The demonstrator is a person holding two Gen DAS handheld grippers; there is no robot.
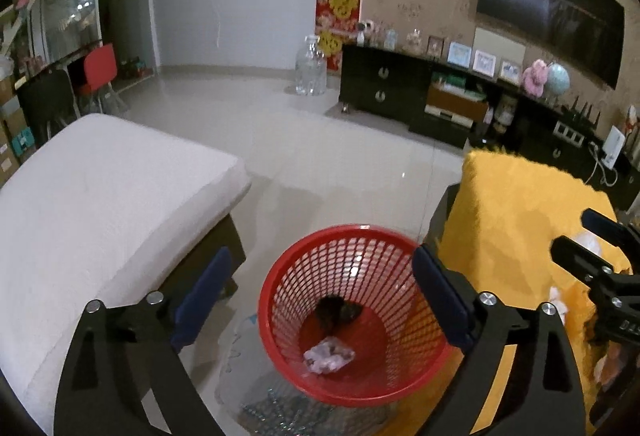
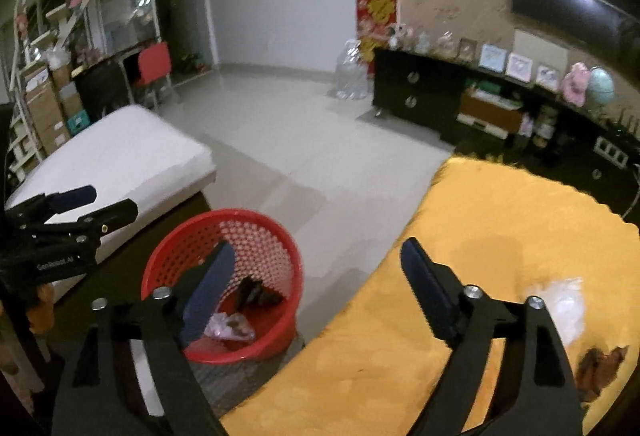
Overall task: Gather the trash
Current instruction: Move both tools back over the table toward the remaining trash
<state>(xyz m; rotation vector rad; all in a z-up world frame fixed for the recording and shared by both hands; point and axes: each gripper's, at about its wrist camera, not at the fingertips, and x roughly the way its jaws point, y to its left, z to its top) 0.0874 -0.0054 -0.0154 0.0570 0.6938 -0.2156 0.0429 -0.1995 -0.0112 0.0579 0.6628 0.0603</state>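
A red mesh basket (image 1: pixel 384 268) stands on the floor between a white bench and a yellow-covered table (image 1: pixel 520 216). A crumpled pale wrapper (image 1: pixel 329 354) and a dark scrap (image 1: pixel 336 310) lie inside it. My left gripper (image 1: pixel 322 256) hangs above the basket, open and empty. In the right wrist view my right gripper (image 2: pixel 318 247) is open and empty too, with its left finger over the basket (image 2: pixel 256 236) and its right finger over the yellow cloth (image 2: pixel 500 216). A white crumpled plastic piece (image 2: pixel 560 304) and a brown scrap (image 2: pixel 600 364) lie on the cloth.
A white cushioned bench (image 1: pixel 100 196) borders the basket on the left. Across the pale tiled floor (image 1: pixel 320 156) stand a dark TV cabinet (image 1: pixel 384 84), a large clear water bottle (image 1: pixel 310 70) and a red chair (image 1: pixel 98 68). A patterned mat (image 1: pixel 280 416) lies under the basket.
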